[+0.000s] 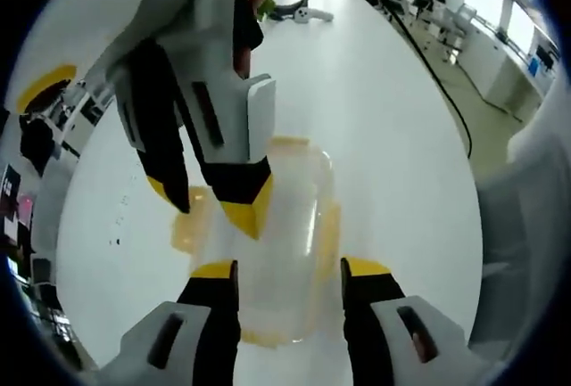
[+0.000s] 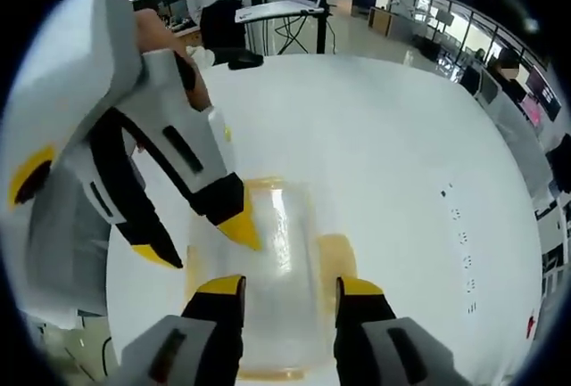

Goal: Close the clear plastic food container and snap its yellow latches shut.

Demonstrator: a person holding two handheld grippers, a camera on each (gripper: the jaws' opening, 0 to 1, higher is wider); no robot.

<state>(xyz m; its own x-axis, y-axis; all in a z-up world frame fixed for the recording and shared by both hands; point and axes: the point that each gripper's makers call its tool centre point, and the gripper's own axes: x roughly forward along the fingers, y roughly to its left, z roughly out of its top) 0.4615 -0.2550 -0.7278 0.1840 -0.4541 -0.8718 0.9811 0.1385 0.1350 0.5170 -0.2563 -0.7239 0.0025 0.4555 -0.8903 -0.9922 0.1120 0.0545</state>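
Left gripper view, nearest first: left gripper (image 1: 290, 275) has its 2 yellow-tipped jaws spread apart, holding nothing, poised over the near end of the clear plastic food container (image 1: 285, 225). The container sits on the white table (image 1: 393, 119), well in from any edge. Its lid looks to be down already, though the clear plastic makes the seam hard to read. Yellow latches show as pale amber tabs: 1 on the right long side (image 1: 328, 230), 1 on the left side (image 1: 189, 221), 1 at the far end (image 1: 290, 143). Whether any is snapped, cannot tell.

The right gripper (image 1: 214, 212) comes in from above, jaws parted, 1 tip over the left part of the lid, the other near the left latch. It grasps nothing; contact with the lid cannot be confirmed.

Right gripper view: own jaws released, straddling the near end of the container (image 2: 277, 261); amber latch (image 2: 335, 257) just beside the right jaw. The left gripper (image 2: 201, 243) enters from the left, 1 tip over the lid.

Far field: cables and a small white object at the far end of the table, office desks beyond.

Handling judgement: container likely light, thin-walled, fairly stiff but smooth; it may skate on the table under a sideways push. Best to press 1 gripper down on the lid to pin it, and push each latch tab at its free outer edge toward the wall.
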